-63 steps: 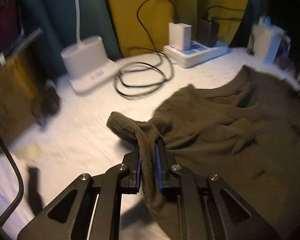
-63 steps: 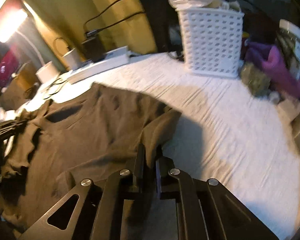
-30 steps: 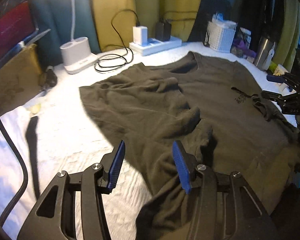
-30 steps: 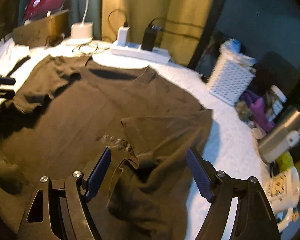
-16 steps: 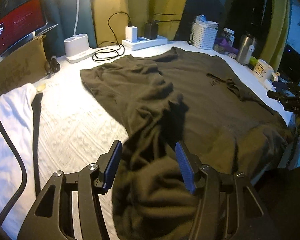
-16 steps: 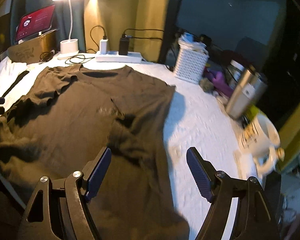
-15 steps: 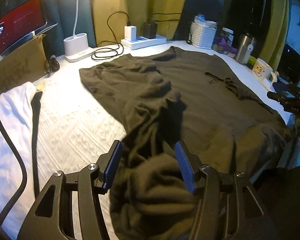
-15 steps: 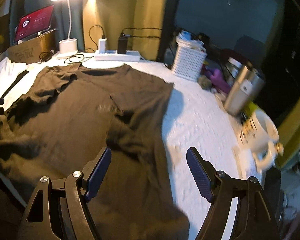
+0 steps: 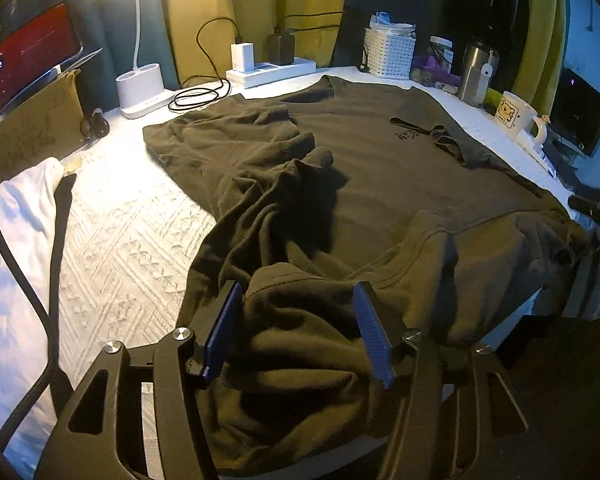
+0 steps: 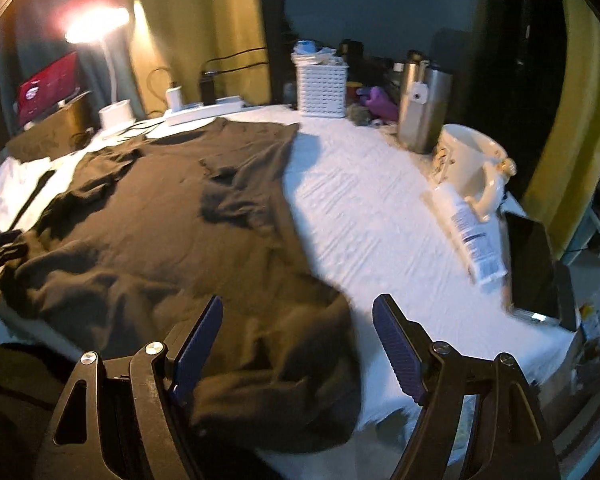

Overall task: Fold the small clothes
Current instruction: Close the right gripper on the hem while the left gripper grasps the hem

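Observation:
A dark olive T-shirt (image 9: pixel 380 176) lies spread on the white textured cover, collar toward the back, both sleeves folded inward. Its bottom hem is rumpled at the front edge. My left gripper (image 9: pixel 296 320) is open, with the bunched left hem corner lying between its blue pads, not pinched. In the right wrist view the shirt (image 10: pixel 160 216) fills the left half. My right gripper (image 10: pixel 298 336) is open wide over the shirt's right hem corner, which hangs at the table's front edge. The right gripper's tip shows at the far right of the left wrist view (image 9: pixel 592 204).
At the back stand a lit lamp base (image 9: pixel 140 92), a power strip with chargers (image 9: pixel 268 68), a white basket (image 10: pixel 322 84), a steel tumbler (image 10: pixel 422 104) and a mug (image 10: pixel 472 168). A tablet (image 10: pixel 536 268) lies at the right edge. A white cloth (image 9: pixel 12 216) lies left.
Both grippers let go of the sleeves and drew back to the shirt's bottom hem. The left now has the left hem corner between its pads; the right hovers over the right corner.

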Motion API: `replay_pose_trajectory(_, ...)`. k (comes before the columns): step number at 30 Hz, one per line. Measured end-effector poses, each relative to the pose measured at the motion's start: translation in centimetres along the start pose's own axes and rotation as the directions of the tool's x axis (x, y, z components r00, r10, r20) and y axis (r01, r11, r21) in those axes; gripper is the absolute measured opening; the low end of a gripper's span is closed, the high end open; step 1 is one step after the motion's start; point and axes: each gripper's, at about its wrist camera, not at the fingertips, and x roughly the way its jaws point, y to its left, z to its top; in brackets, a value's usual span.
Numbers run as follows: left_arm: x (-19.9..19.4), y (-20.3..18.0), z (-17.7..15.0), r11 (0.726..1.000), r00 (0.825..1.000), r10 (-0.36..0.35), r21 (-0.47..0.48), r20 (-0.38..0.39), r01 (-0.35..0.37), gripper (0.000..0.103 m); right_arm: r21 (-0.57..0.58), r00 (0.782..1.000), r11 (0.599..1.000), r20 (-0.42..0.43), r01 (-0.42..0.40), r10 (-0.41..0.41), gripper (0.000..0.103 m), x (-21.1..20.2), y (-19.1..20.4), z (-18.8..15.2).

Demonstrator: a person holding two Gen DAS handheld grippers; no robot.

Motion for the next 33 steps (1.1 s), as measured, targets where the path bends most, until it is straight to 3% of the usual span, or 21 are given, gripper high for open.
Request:
replay_pose_trajectory(2,-0.1,-0.2,-0.1,1.0,1.0,-0.002,-0.002,0.001,0.002,0.06,0.007,1.0,1.0,-0.007,-0.014,0.014,0.072,0.4,0.3,-0.3)
replay_pose_trajectory(4,-0.4,-0.5,-0.2,1.0,1.0,-0.004,0.0,0.003,0.004,0.06,0.029,1.0,0.999,-0.015,-0.02,0.02,0.061,0.9,0.1,-0.5)
replay_pose_trajectory(12,-0.8,0.1,-0.4,0.999,1.0,-0.012,-0.038,0.01,0.012,0.06,0.08,0.998,0.997,-0.057,0.004,0.001,0.053,2.4,-1.4,-1.7)
replay_pose_trajectory(15,-0.1,0.2,-0.8,1.0,1.0,0.015,-0.026,-0.017,-0.016,0.06,0.059,0.997,0.998,-0.075,-0.006,0.01,0.03,2.9,-1.1,-2.3)
replay_pose_trajectory(22,0.1,0.4,-1.5,0.999,1.0,-0.001,-0.042,-0.026,0.0,0.059,-0.068,0.997,0.998,-0.077,0.009,-0.015,0.011,2.4,0.4,-2.3)
replay_pose_trajectory(23,0.0,0.3,-1.6,0.999,1.0,-0.002,-0.035,-0.024,0.001,0.051,-0.081,0.997,0.997,-0.07,0.015,-0.021,0.009,2.1,0.6,-2.2)
replay_pose_trajectory(24,-0.1,0.2,-1.6,1.0,1.0,-0.004,-0.03,-0.026,0.003,0.032,-0.089,0.998,0.996,-0.063,0.019,-0.025,0.007,1.9,0.6,-2.0)
replay_pose_trajectory(27,-0.7,0.3,-1.5,1.0,1.0,-0.01,-0.025,-0.011,0.01,0.01,-0.108,0.999,0.993,-0.028,0.039,-0.043,0.006,1.0,0.8,-1.5)
replay_pose_trajectory(33,-3.0,0.1,-0.5,1.0,0.997,-0.006,-0.026,0.073,0.008,0.007,-0.129,0.998,0.99,0.039,0.055,-0.05,0.005,-1.4,0.7,0.0)
